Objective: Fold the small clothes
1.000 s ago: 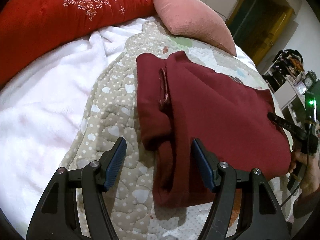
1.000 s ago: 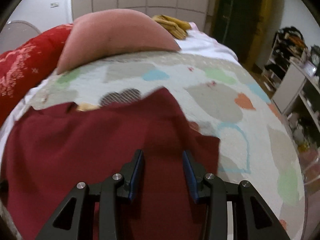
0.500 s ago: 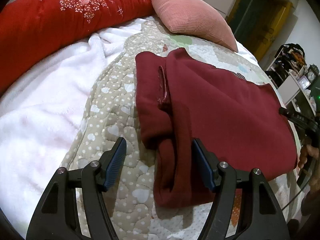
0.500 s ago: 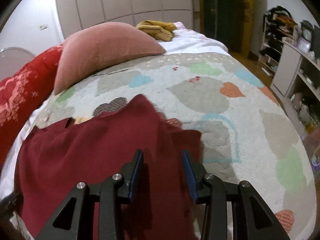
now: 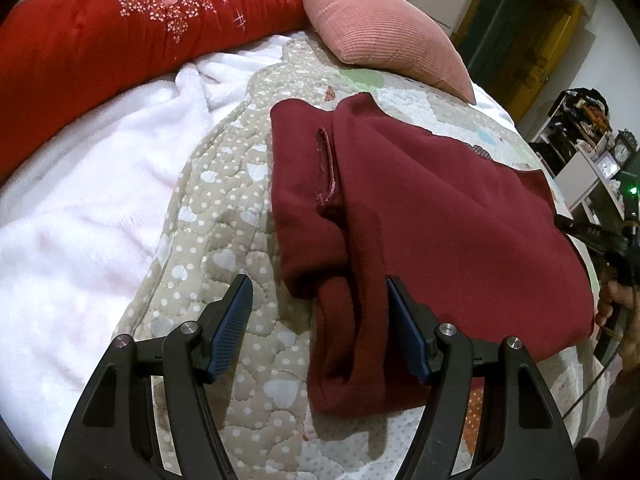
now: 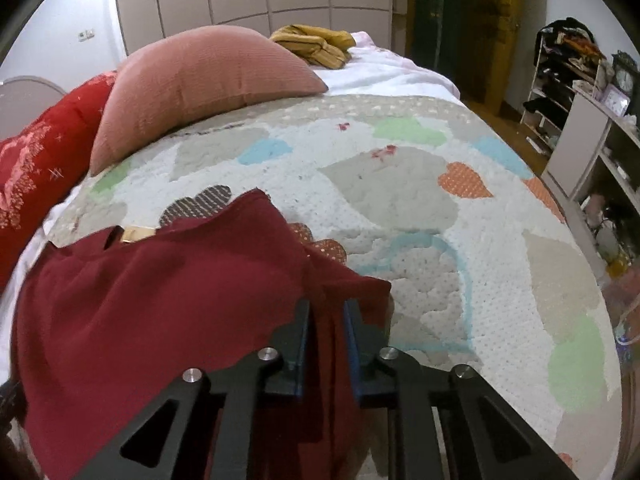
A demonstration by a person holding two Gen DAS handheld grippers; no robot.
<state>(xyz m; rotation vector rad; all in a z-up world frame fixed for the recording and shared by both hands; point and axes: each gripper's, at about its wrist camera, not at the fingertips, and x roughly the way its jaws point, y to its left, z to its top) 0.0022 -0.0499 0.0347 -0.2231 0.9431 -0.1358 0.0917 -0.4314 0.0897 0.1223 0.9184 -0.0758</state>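
Observation:
A dark red garment (image 5: 432, 216) lies partly folded on the patchwork quilt (image 5: 224, 248), one sleeve tucked along its near left edge. My left gripper (image 5: 320, 320) is open, its jaws straddling the folded near corner of the garment just above the quilt. In the right wrist view my right gripper (image 6: 326, 320) is shut on the right edge of the garment (image 6: 160, 304), with cloth pinched between the blue pads. The right gripper also shows at the far right of the left wrist view (image 5: 592, 236).
A pink ribbed pillow (image 5: 380, 36) and a red floral duvet (image 5: 112, 36) lie at the head of the bed. A white fleece blanket (image 5: 80, 224) is on the left. A yellow garment (image 6: 316, 46) sits far back. Shelves (image 6: 576, 92) stand right of the bed.
My right gripper has closed from open onto the garment's right edge. The left gripper has stayed open over the near corner.

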